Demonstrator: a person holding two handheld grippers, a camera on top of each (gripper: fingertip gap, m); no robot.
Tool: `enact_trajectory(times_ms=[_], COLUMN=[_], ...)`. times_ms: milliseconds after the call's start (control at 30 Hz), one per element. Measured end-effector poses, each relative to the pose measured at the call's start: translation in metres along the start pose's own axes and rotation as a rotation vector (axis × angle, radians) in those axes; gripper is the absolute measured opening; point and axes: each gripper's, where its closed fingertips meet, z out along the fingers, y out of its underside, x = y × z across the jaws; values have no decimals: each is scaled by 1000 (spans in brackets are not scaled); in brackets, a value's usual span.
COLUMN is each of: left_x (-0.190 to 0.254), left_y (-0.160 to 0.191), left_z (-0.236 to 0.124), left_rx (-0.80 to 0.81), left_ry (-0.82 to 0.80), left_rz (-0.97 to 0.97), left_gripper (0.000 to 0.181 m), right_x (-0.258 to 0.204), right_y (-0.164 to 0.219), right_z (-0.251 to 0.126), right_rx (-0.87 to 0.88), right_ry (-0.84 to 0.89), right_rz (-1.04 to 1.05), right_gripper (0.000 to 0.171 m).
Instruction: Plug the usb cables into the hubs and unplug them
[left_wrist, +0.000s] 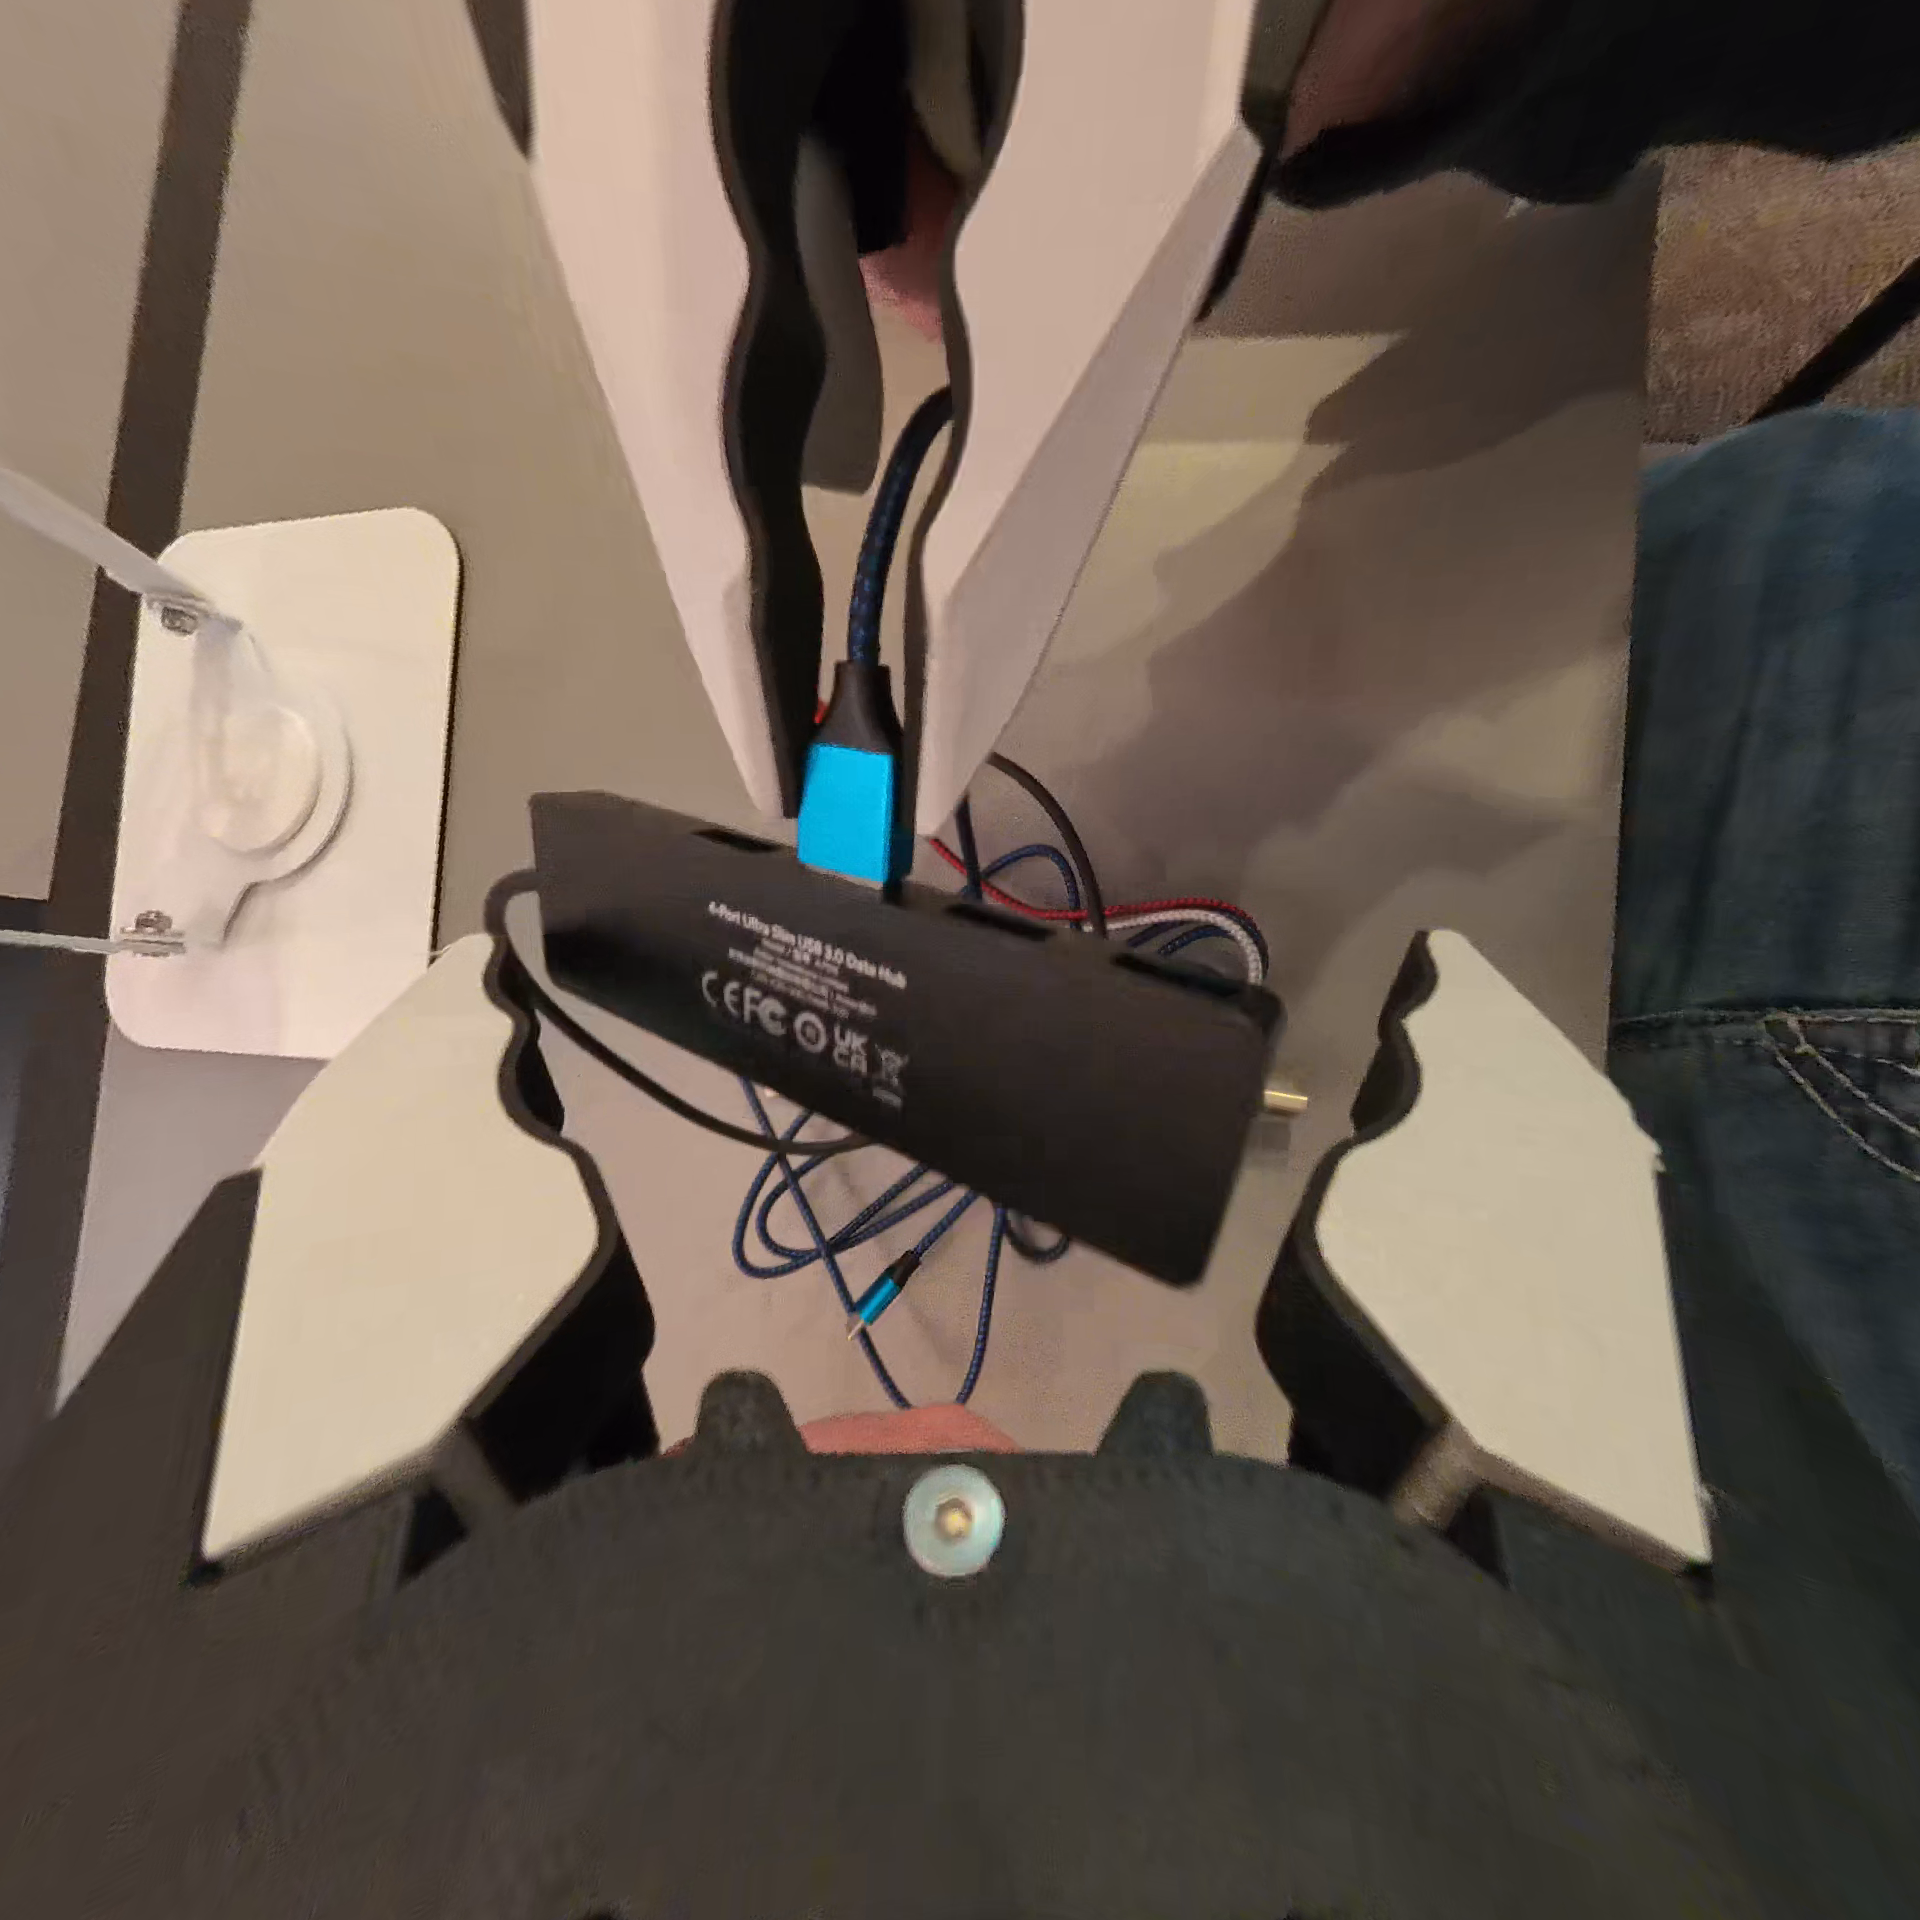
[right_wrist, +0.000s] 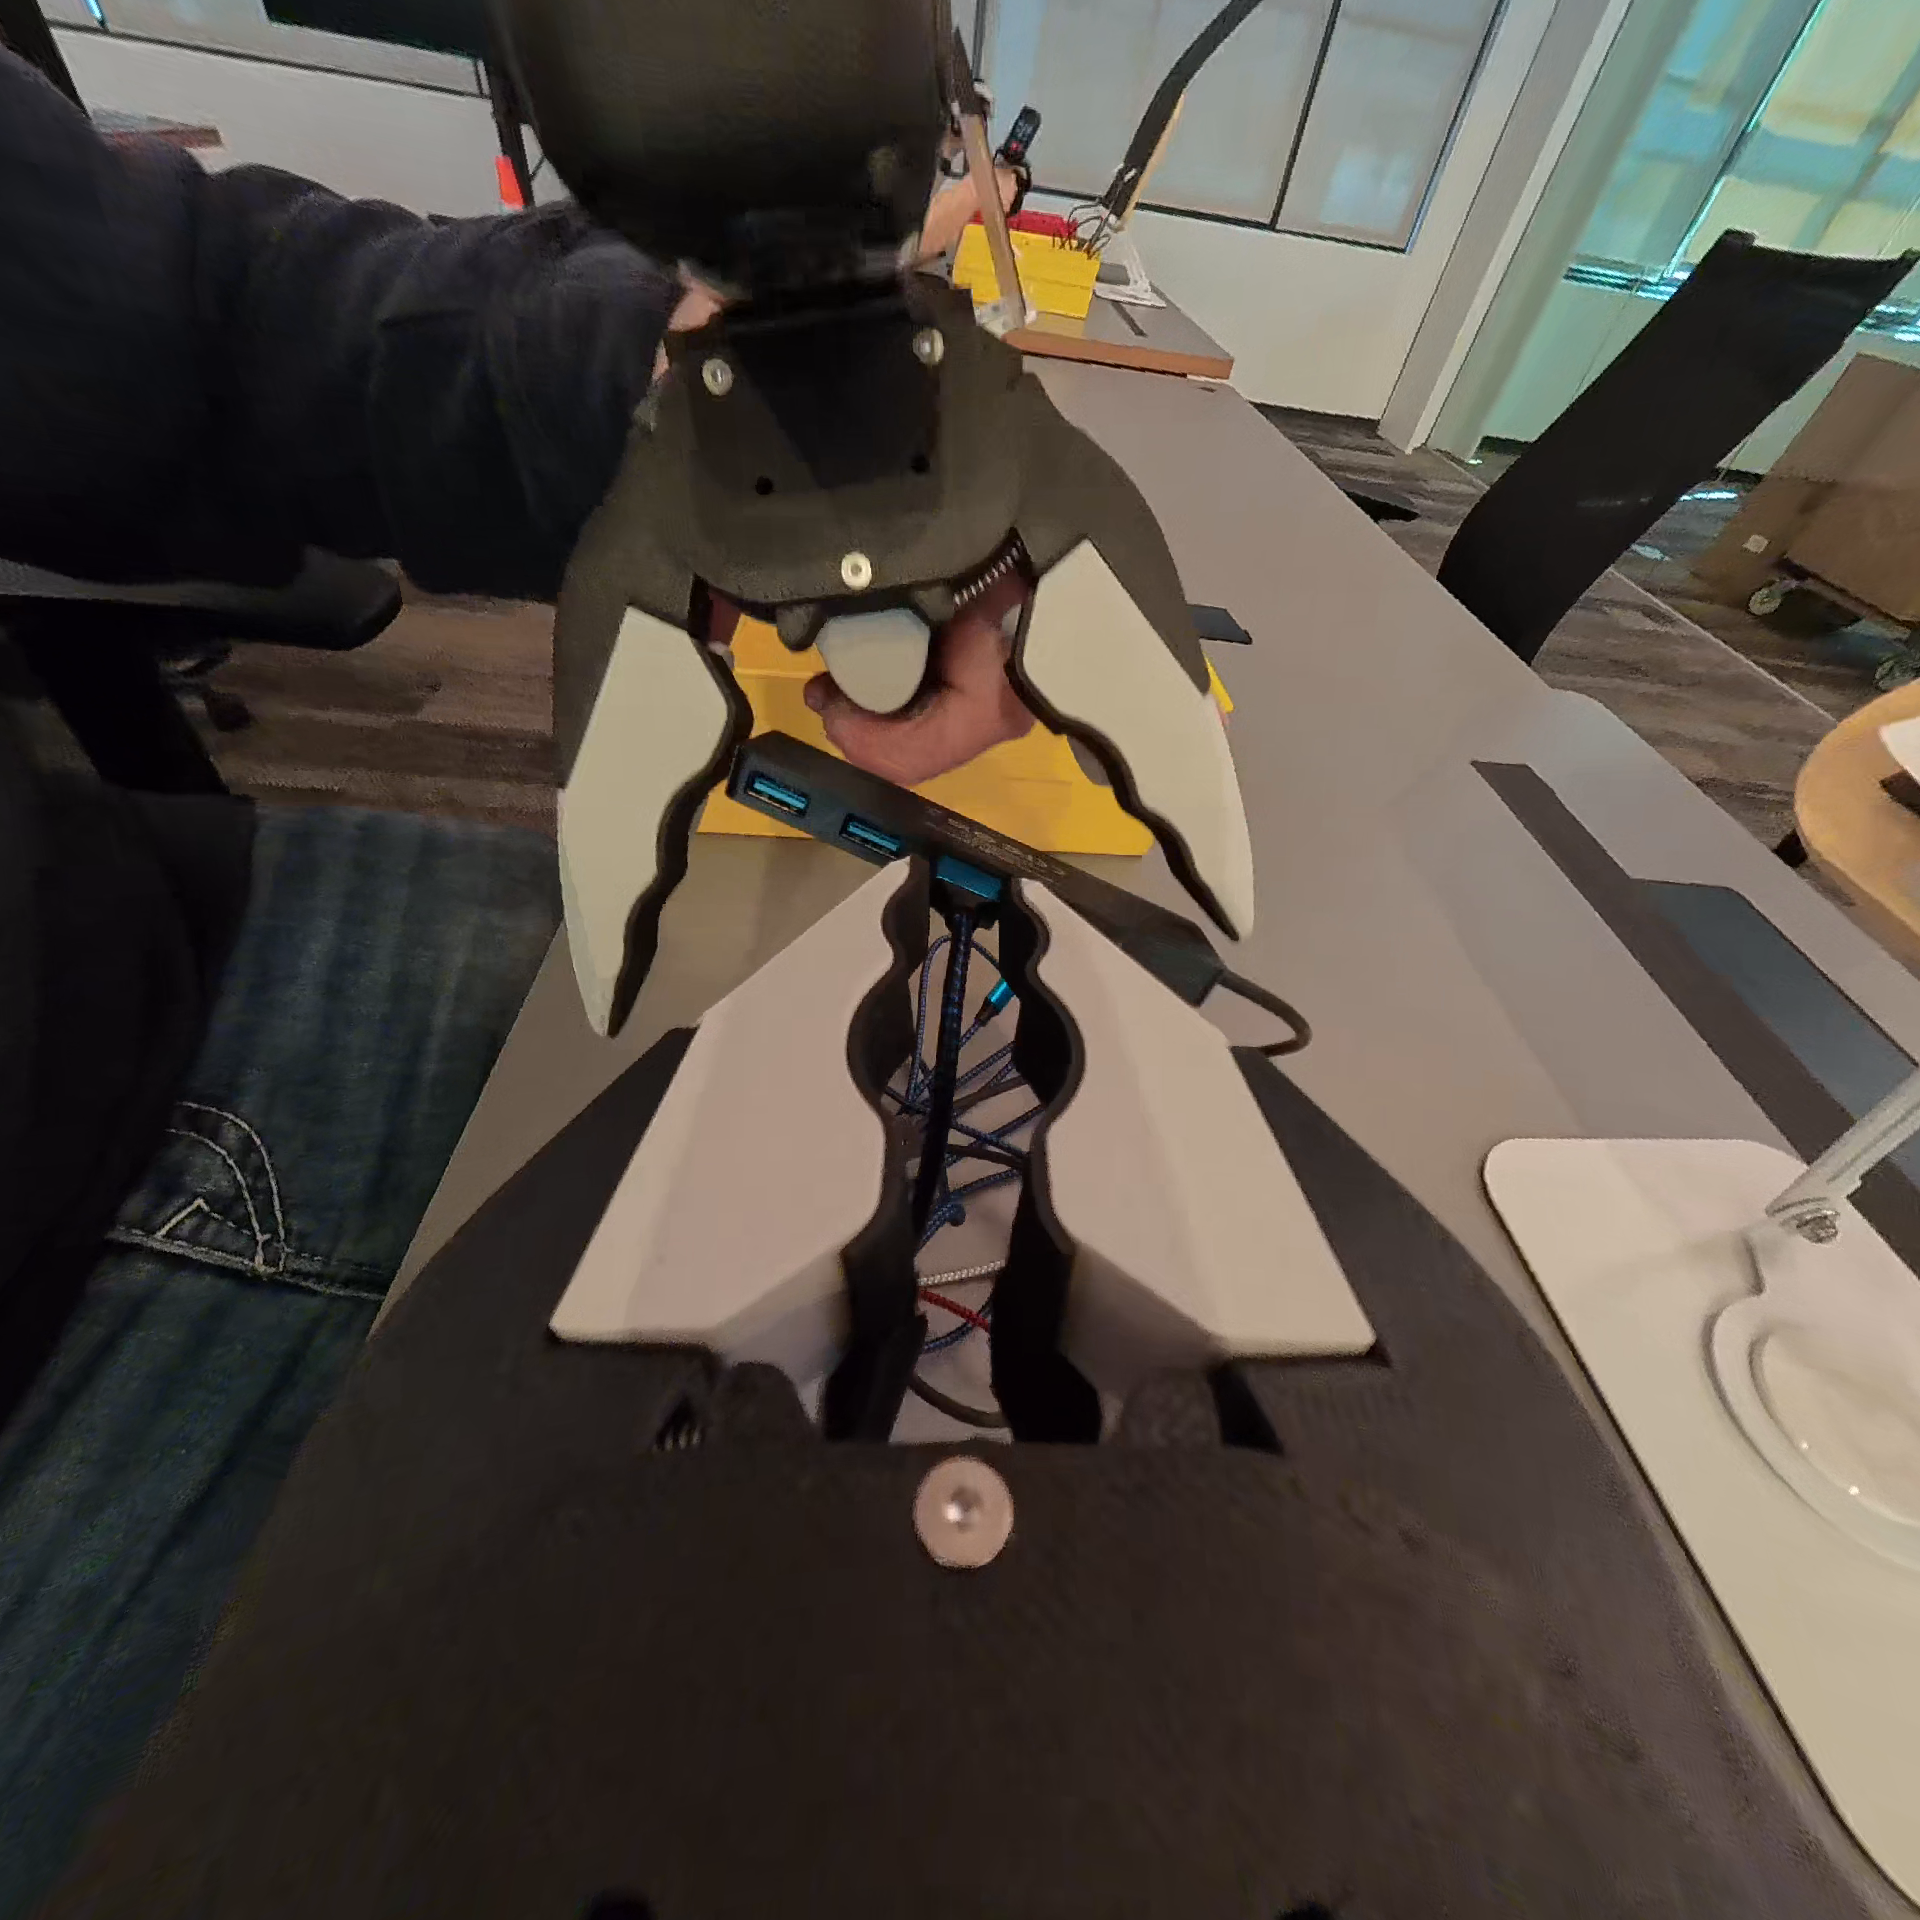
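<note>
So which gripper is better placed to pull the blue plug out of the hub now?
The right gripper: its fingers are closed on the blue plug, seated in the black hub. The left gripper is open, fingers wide either side of the hub, gripping nothing.

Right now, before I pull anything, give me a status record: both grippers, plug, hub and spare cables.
left gripper: open, a finger at each end of the hub, no clear grip
right gripper: shut on the blue plug
blue plug: in a hub port, looks seated
hub: black, tilted, lifted off the table
other ports: three empty
loose cables: tangled below the hub
</note>
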Motion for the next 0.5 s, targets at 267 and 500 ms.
enact_trajectory(times_ms=[267,500], left_x=[10,5], left_y=[6,15], left_z=[2,-4], left_rx=[-12,-60], left_ry=[88,76], left_rz=[27,24], left_gripper=[146,146], right_x=[-10,-9], right_y=[1,7], right_z=[7,8], right_rx=[-18,-16], right_ry=[-39,-22], right_rz=[-75,-62], right_gripper=[11,12])
